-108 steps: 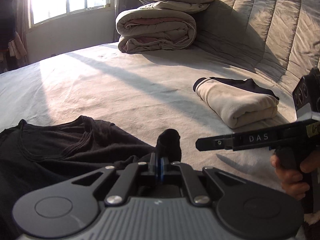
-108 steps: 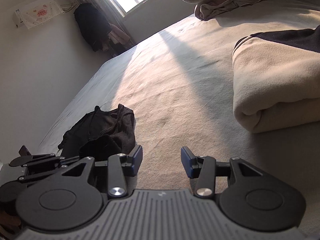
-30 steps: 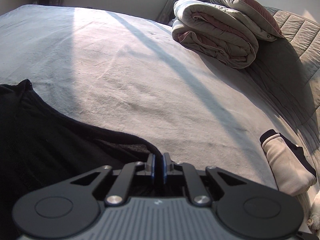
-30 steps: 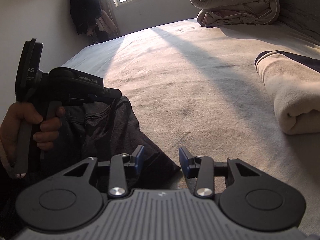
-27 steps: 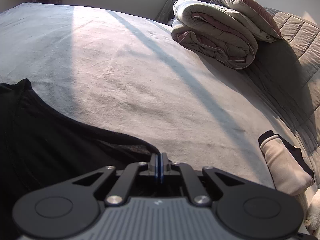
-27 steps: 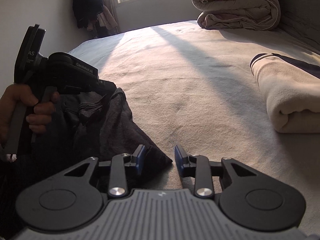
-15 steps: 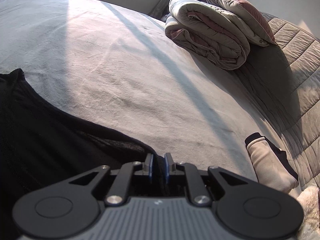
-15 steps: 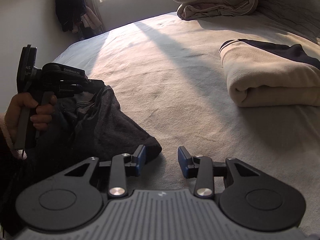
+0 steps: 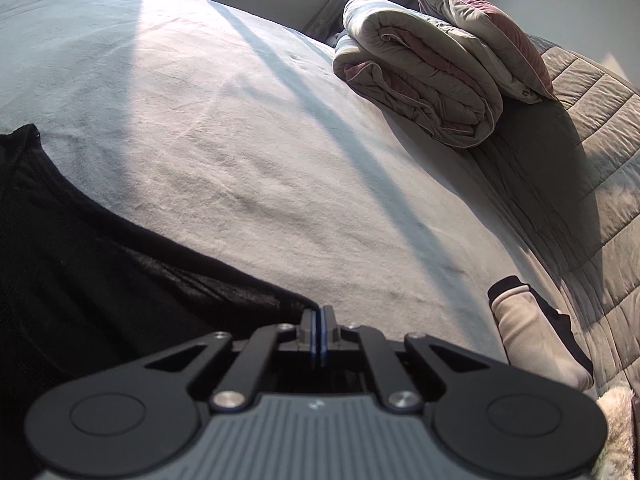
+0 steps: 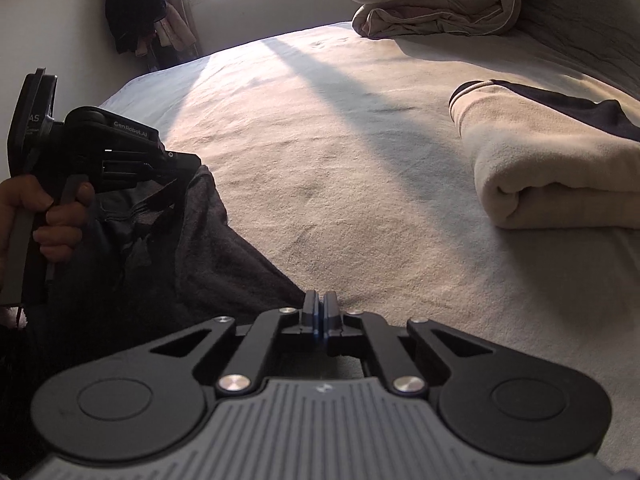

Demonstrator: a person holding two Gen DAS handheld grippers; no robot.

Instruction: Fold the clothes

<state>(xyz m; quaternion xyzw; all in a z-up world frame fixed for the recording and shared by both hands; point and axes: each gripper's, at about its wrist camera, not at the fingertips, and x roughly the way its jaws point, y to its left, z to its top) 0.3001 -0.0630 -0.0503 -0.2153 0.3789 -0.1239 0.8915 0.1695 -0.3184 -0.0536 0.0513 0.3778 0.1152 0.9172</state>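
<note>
A black garment (image 9: pixel 100 280) lies spread over the near left of the bed sheet (image 9: pixel 240 140). My left gripper (image 9: pixel 319 316) sits at its edge, jaws closing to pads together, with the dark hem running in between them. In the right wrist view the same garment (image 10: pixel 180 272) hangs slack from the left gripper (image 10: pixel 192 160), which a hand (image 10: pixel 52 220) holds. My right gripper (image 10: pixel 320 302) is at the garment's near corner, jaws closing pad to pad on the corner tip. How much cloth lies between the pads is hidden.
A folded cream garment with dark trim (image 10: pixel 552 168) (image 9: pixel 528 340) lies to the right. A rolled duvet (image 9: pixel 420 92) (image 10: pixel 432 0) with a pillow (image 9: pixel 480 32) on top sits at the far end. Quilted padding (image 9: pixel 592 160) lines the right side. Clothes (image 10: pixel 136 4) hang by the window.
The right jaws stood open beside the garment's corner and have now come together on it. The left jaws parted slightly half a second ago and have shut again on the hem.
</note>
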